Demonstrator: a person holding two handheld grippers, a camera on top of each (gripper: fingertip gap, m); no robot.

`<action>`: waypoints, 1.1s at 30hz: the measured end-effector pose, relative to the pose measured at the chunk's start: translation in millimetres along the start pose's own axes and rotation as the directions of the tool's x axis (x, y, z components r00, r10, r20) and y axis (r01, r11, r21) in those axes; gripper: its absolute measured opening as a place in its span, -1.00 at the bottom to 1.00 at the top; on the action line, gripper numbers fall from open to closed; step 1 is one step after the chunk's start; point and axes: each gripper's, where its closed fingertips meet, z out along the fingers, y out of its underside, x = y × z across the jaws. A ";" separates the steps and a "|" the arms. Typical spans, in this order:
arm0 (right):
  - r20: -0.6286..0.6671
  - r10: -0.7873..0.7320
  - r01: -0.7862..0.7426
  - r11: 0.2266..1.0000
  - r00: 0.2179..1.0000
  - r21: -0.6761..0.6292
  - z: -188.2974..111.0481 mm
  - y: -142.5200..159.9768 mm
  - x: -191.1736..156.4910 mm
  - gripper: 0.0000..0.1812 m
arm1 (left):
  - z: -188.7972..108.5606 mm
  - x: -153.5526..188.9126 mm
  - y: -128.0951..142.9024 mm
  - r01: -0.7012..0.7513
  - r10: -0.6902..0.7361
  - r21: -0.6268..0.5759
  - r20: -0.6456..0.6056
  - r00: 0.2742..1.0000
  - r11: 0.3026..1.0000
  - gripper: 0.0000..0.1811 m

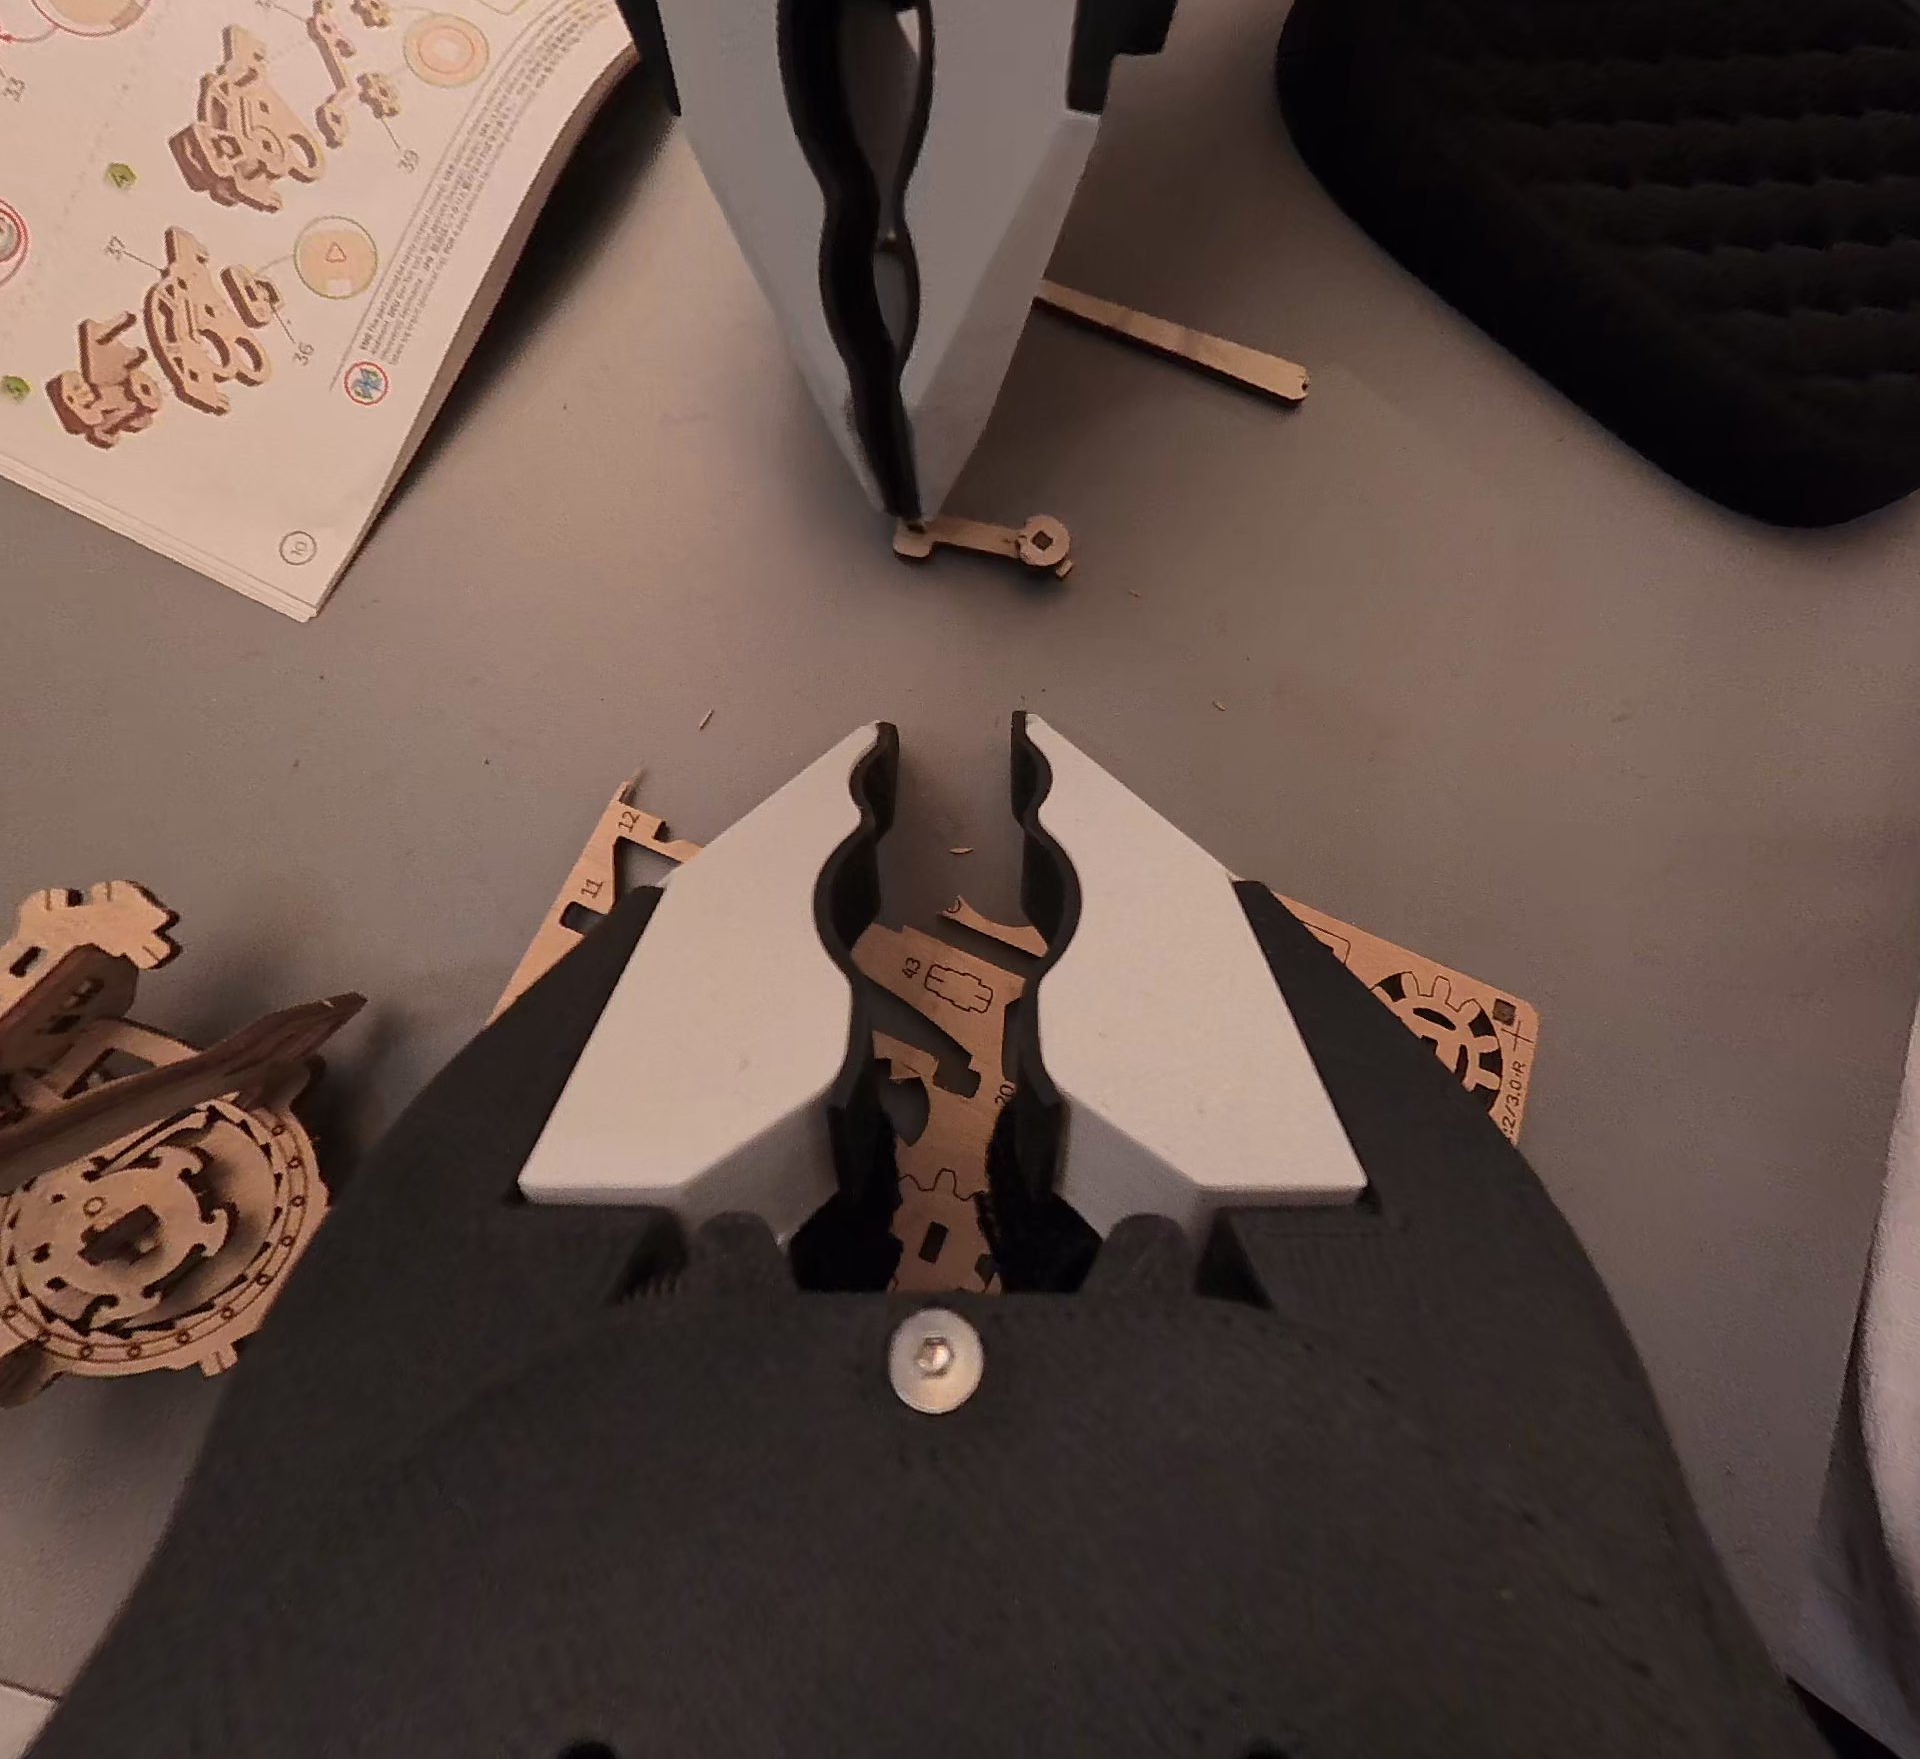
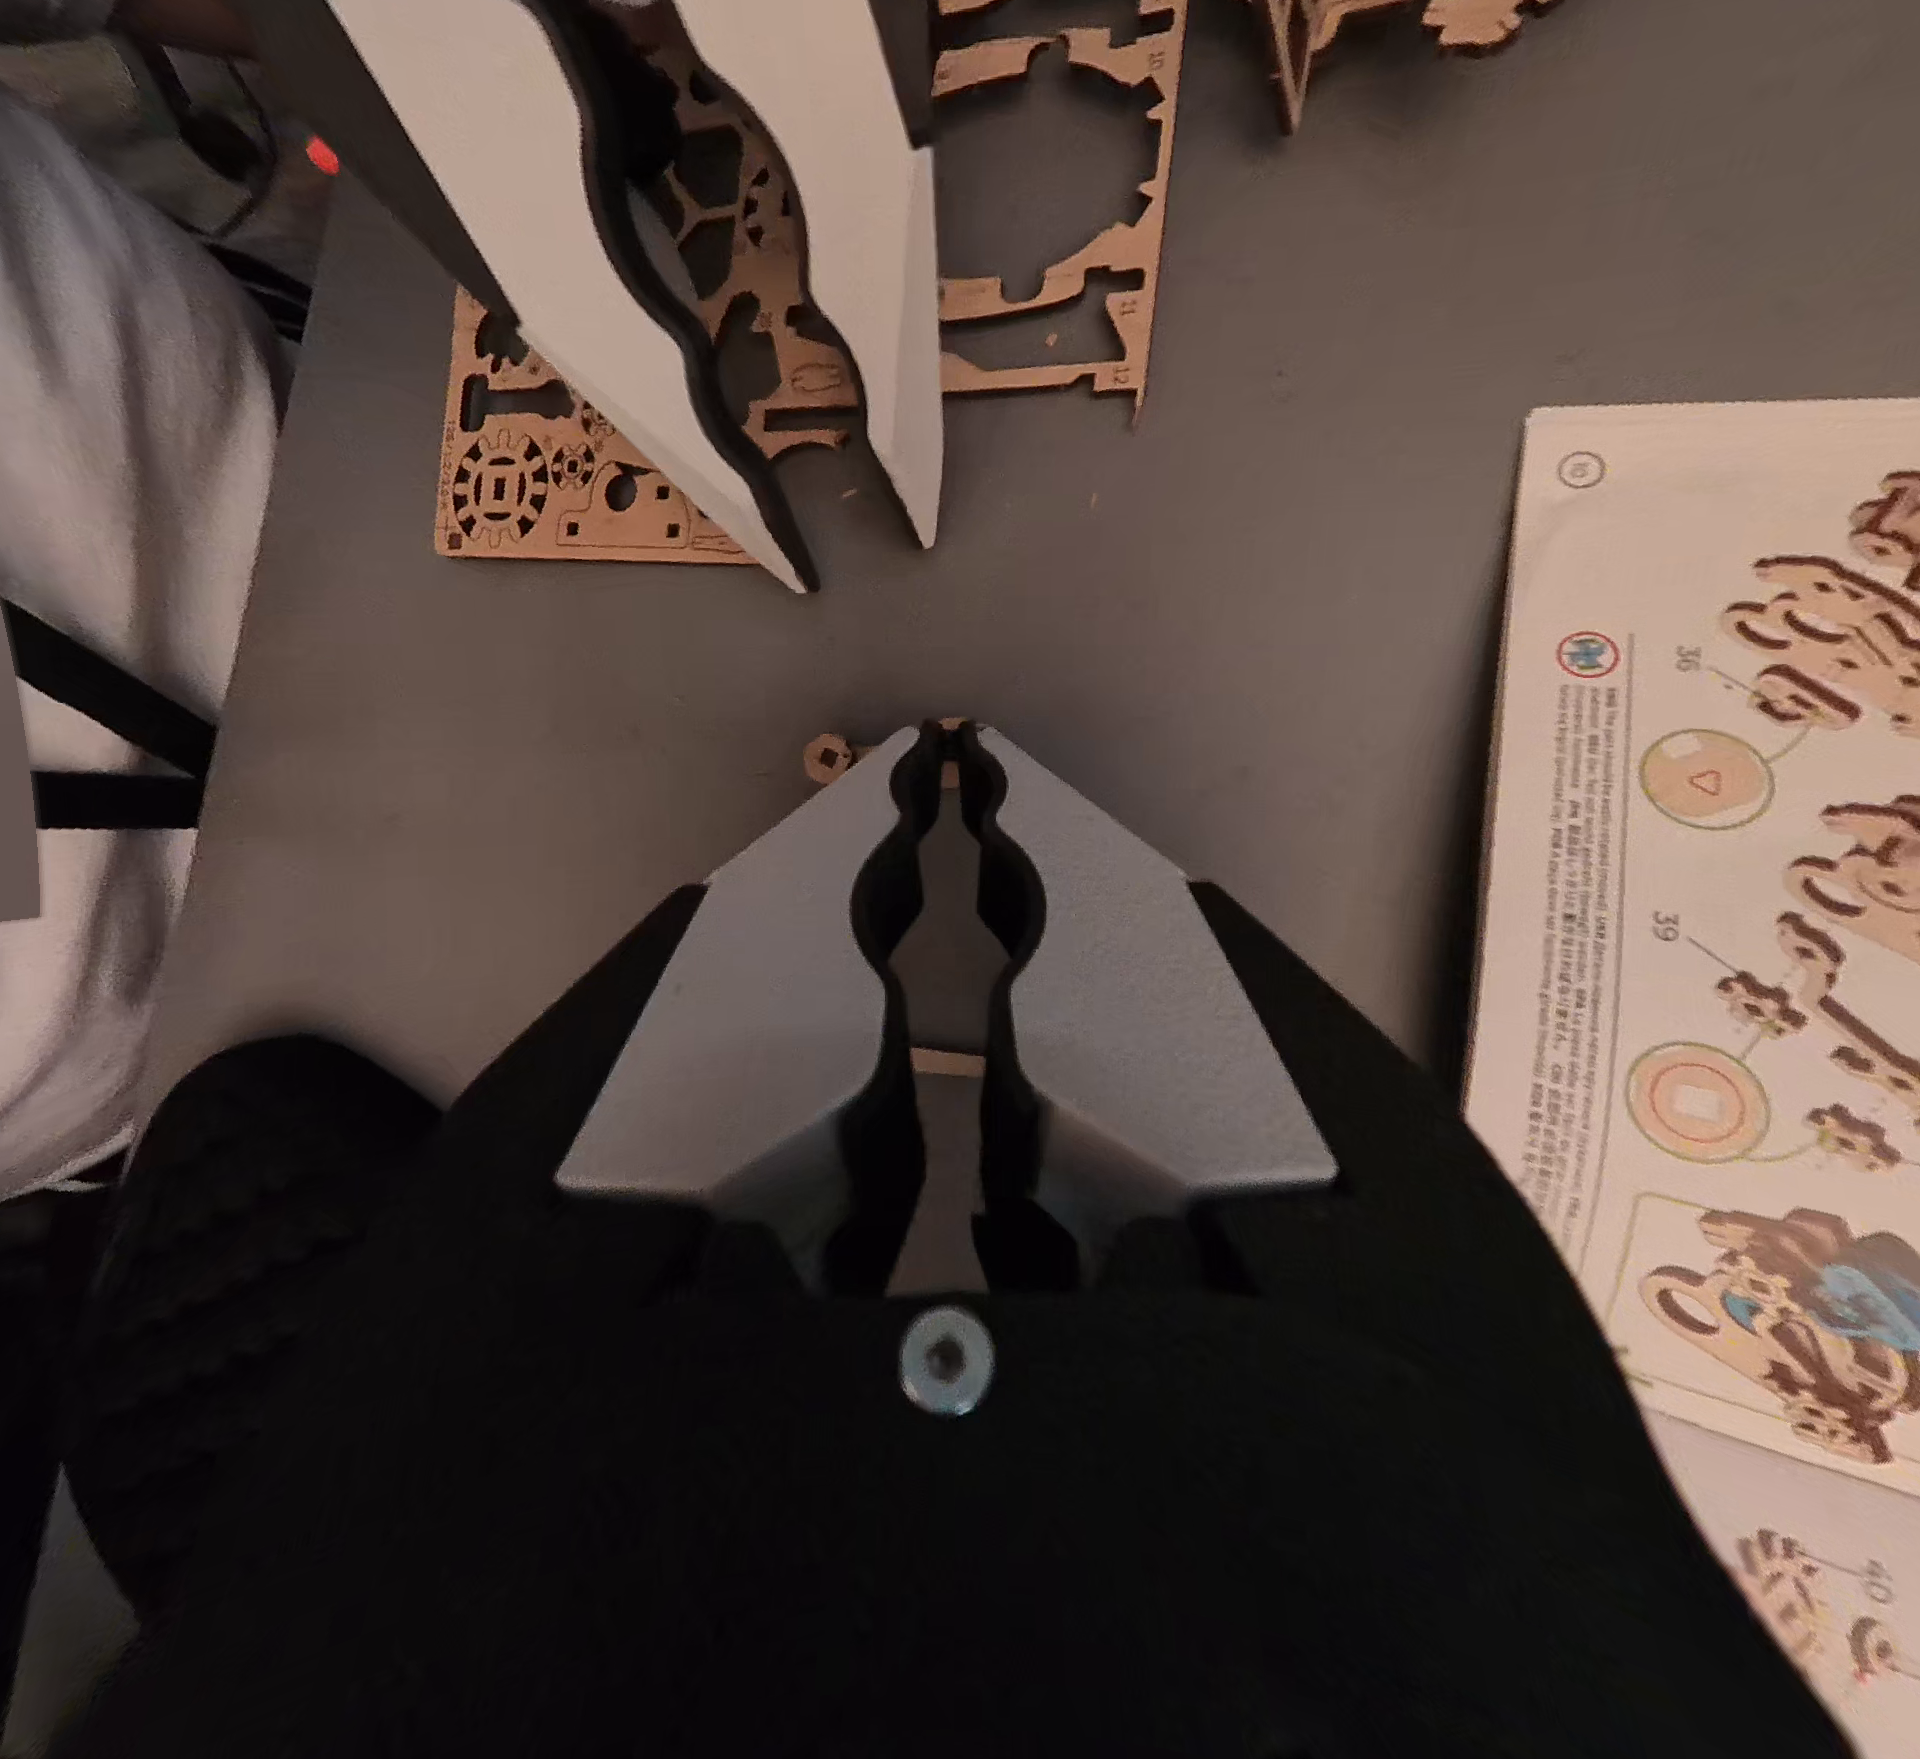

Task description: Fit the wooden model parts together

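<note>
A small flat wooden lever piece (image 1: 982,546) with a ring end lies on the grey table. My right gripper (image 2: 945,738) is shut on its plain end; the ring end (image 2: 831,755) sticks out to the left of the tips. In the left wrist view the right gripper (image 1: 904,514) comes down from the top. My left gripper (image 1: 951,733) is open and empty, hovering over a laser-cut wooden parts sheet (image 1: 935,1013). It also shows in the right wrist view (image 2: 862,556), facing the right gripper across a gap. A part-built wooden model (image 1: 125,1138) stands at the left.
An open instruction booklet (image 1: 260,203) lies at the far left and also shows in the right wrist view (image 2: 1714,878). A thin wooden stick (image 1: 1174,348) lies behind the right gripper. A black foam pad (image 1: 1610,151) is at the far right. A person's white clothing (image 2: 94,566) borders the table edge. There is about 4 centimeters between the tips of the two grippers.
</note>
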 end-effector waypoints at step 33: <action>-0.062 -0.046 0.048 0.998 0.997 0.041 -8.2 -2.2 2.7 -0.99 | 1.3 1.5 0.8 -0.003 0.003 -0.005 -0.005 1.000 1.000 -0.78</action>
